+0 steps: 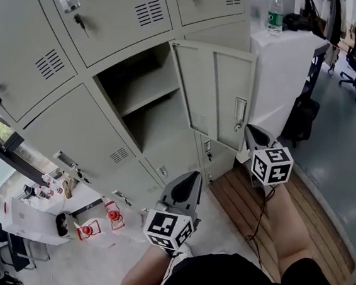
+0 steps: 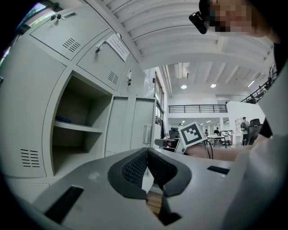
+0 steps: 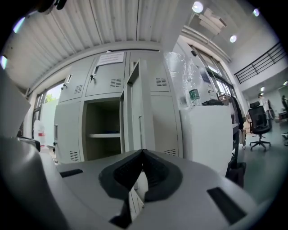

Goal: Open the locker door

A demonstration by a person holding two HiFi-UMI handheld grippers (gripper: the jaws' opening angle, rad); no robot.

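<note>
Already open: door [image 1: 216,92] stands upright just ahead of right gripper [image 1: 250,130]; left gripper [image 1: 192,177] farther back; both closed, empty.

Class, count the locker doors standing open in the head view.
1: the open door, swung out to the right of its shelved compartment mid-frame. Every other locker door shown is shut; lockers outside the frame may differ.

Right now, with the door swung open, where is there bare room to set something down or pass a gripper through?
Free: the locker bay under the shelf, bordered by the open door; also the wooden floor strip below the door, beside the white cabinet. Crowded: the cabinet top with its bottle, and the floor at left with red items.
</note>
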